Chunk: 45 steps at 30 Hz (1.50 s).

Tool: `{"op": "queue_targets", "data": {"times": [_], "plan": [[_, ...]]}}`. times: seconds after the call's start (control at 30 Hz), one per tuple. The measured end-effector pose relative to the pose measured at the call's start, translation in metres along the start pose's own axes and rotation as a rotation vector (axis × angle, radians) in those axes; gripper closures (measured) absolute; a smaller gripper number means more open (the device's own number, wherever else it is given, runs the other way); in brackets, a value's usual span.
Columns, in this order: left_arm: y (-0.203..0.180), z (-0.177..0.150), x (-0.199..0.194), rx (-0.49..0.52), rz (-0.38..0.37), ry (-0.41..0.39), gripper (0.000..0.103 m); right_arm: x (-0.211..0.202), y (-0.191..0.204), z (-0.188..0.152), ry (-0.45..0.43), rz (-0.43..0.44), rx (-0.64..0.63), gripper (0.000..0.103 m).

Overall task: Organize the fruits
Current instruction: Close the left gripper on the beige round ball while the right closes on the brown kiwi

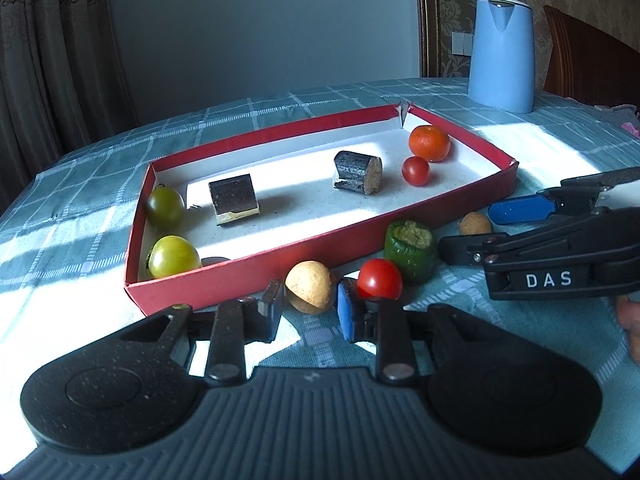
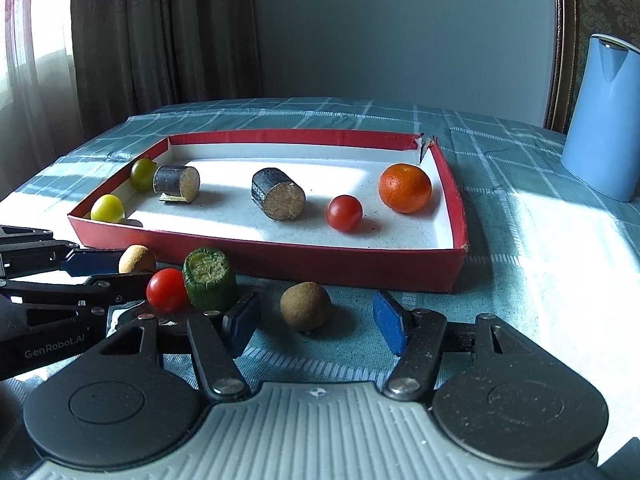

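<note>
Left hand-held gripper (image 1: 308,308) pinches our tan round fruit (image 1: 311,286) before the red tray (image 1: 256,276); right hand-held gripper (image 2: 316,322) straddles another (image 2: 305,306), unclamped. Several fruits sit inside; four remain outside.

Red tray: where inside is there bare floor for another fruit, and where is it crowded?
Bare floor lies along the near wall of the red tray, before the dark cylinder and the small red tomato. The left end is crowded: two green tomatoes and a second cylinder.
</note>
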State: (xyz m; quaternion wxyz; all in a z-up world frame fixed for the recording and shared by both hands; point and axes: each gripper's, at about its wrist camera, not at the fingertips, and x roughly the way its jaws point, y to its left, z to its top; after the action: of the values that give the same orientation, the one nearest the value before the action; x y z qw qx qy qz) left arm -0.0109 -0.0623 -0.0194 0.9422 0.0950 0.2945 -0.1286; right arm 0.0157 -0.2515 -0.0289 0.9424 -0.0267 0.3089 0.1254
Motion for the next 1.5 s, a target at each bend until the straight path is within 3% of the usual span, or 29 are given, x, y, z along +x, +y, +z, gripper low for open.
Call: {"op": "queue_targets", "data": {"times": [0.13,0.2,0.23,0.37,0.7,0.83,1.07,1.5], "plan": [[-0.005,-0.001,0.000,0.022,0.030,-0.006,0.073,0.002,0.001,0.002,0.002,-0.009,-0.006,0.041],[-0.004,-0.001,0.000,0.018,0.028,-0.005,0.073,0.002,0.003,0.001,-0.003,-0.009,-0.015,0.049],[-0.003,-0.001,0.000,0.014,0.025,-0.004,0.073,0.001,0.003,0.001,-0.007,-0.008,-0.017,0.059],[-0.004,-0.001,-0.001,0.015,0.027,-0.008,0.076,0.000,-0.001,0.001,-0.012,-0.009,0.006,0.068],[-0.007,-0.003,-0.003,0.036,0.036,-0.017,0.079,0.000,-0.001,0.001,-0.017,-0.010,0.016,0.071],[-0.007,-0.003,-0.004,0.042,0.038,-0.020,0.079,-0.001,-0.001,0.001,-0.022,-0.009,0.018,0.078],[-0.009,-0.004,-0.006,0.048,0.044,-0.031,0.079,-0.002,-0.003,0.001,-0.027,-0.006,0.024,0.078],[-0.008,-0.010,-0.032,0.050,0.055,-0.160,0.079,-0.023,-0.005,0.001,-0.152,-0.040,0.034,0.078]]}}
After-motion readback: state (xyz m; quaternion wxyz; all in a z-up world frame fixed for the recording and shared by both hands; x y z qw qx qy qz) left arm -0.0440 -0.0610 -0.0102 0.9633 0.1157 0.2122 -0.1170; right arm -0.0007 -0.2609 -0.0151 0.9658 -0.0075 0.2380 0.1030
